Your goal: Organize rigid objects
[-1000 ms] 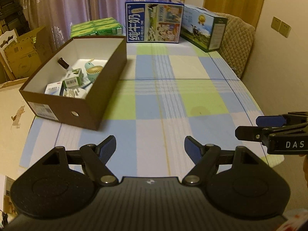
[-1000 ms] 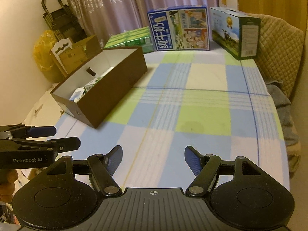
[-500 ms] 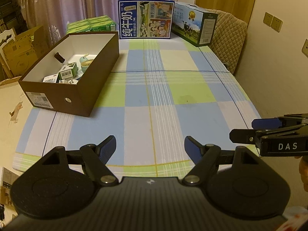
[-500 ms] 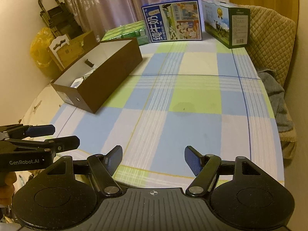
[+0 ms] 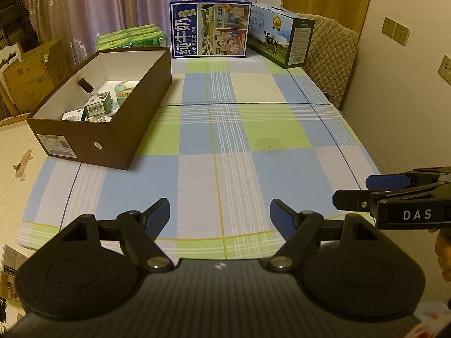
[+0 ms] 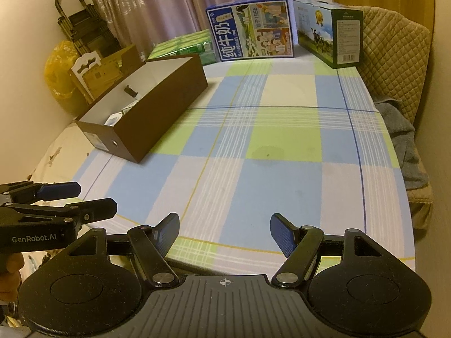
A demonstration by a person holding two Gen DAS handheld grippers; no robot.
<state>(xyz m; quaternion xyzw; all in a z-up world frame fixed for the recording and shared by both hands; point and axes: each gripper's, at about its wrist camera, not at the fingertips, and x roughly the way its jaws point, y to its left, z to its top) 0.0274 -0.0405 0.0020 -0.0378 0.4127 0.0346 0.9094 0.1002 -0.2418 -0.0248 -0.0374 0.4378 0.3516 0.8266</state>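
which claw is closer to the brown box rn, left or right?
Left. The left claw is open over the table's near edge, with the brown box ahead on its left. The right claw, also open, sits beside it, further from the box.

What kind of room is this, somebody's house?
Most likely a room in a home. A table with a checked tablecloth stands by long curtains, milk cartons sit at its far end, and a padded chair is pushed against it.
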